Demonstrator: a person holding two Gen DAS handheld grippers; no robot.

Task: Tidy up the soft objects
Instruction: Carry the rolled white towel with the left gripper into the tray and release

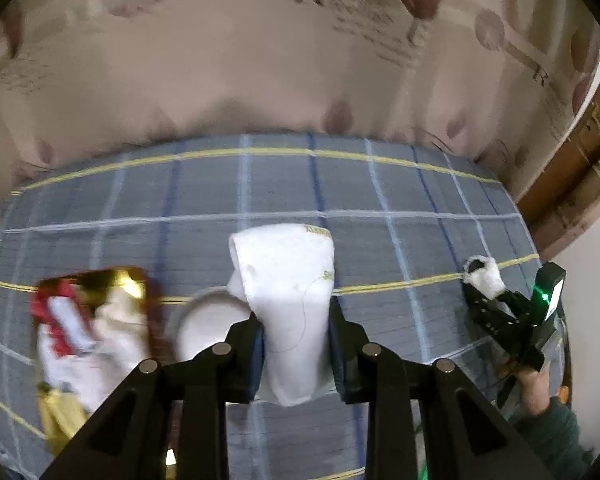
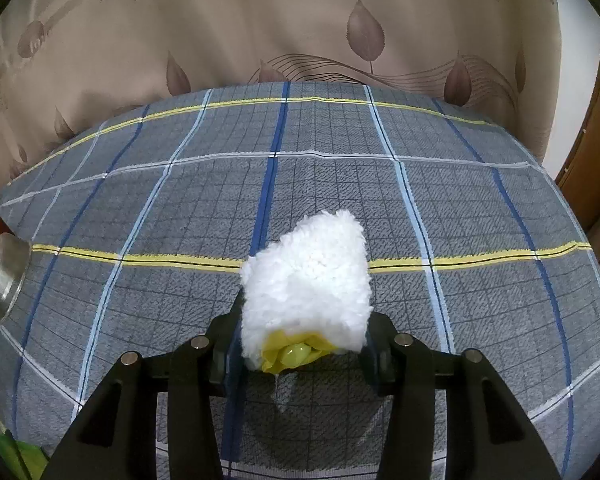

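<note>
A smooth white folded cloth [image 1: 288,280] with small gold lettering hangs between the pads of my left gripper [image 1: 296,344], which is shut on it above the plaid tablecloth [image 1: 380,200]. My right gripper [image 2: 302,350] is shut on a fluffy white plush piece [image 2: 308,276] that has a yellow part [image 2: 294,356] showing at its near end. It is held just above the cloth and casts a shadow below. From the left wrist view the right gripper [image 1: 480,280] appears at the far right with the fluffy piece [image 1: 486,274] at its tip, held by a hand [image 1: 534,380].
A gold tray [image 1: 128,280] with red and white soft items lies at the left, beside a round metal bowl [image 1: 208,320], [image 2: 0,276]. A beige leaf-print curtain [image 2: 300,20] hangs behind the table. A wooden door frame [image 1: 580,152] stands at the right.
</note>
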